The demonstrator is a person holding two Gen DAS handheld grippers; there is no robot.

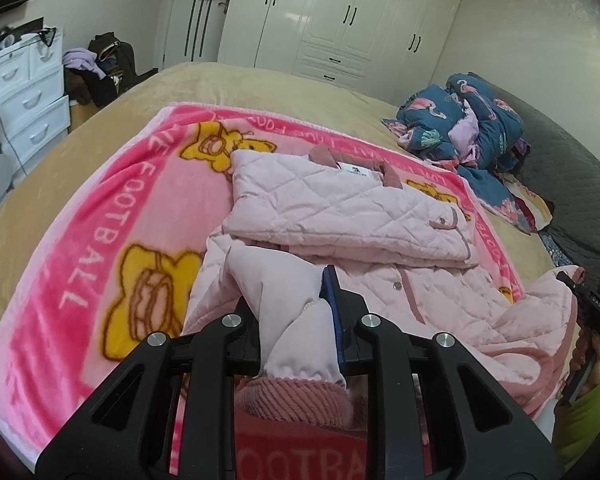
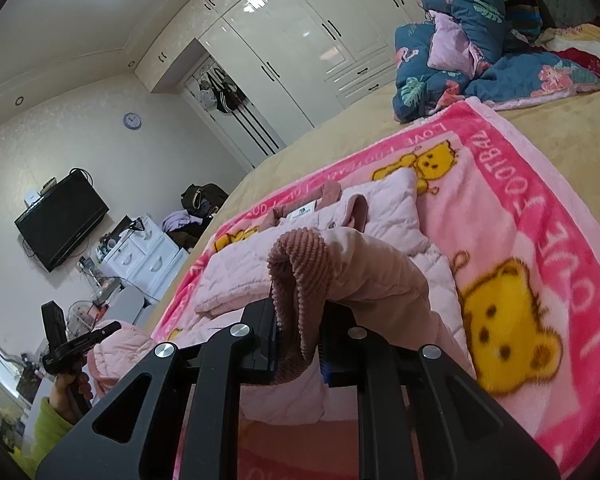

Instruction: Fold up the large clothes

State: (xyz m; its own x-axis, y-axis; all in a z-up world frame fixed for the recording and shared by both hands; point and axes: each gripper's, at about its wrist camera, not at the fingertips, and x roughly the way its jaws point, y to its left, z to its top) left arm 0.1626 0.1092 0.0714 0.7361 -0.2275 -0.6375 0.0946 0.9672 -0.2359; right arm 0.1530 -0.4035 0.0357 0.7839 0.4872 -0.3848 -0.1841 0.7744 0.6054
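The pink quilted jacket (image 1: 340,208) lies partly folded in the middle of the pink bear blanket (image 1: 100,240). The left gripper (image 1: 300,312) pinches the jacket's near hem, while the right gripper (image 2: 300,344) clamps a ribbed cuff (image 2: 300,280) lifted above the blanket.

The left wrist camera sits right behind its own black gripper (image 1: 296,300), angled down and close over the pink quilted jacket (image 1: 340,204), facing the white wardrobe (image 1: 340,12). The right wrist camera rides lower and tilted, skimming the pink blanket (image 2: 540,208) toward the television (image 2: 62,222). Both share the jacket, blanket, wardrobe and blue duvet (image 1: 472,120).
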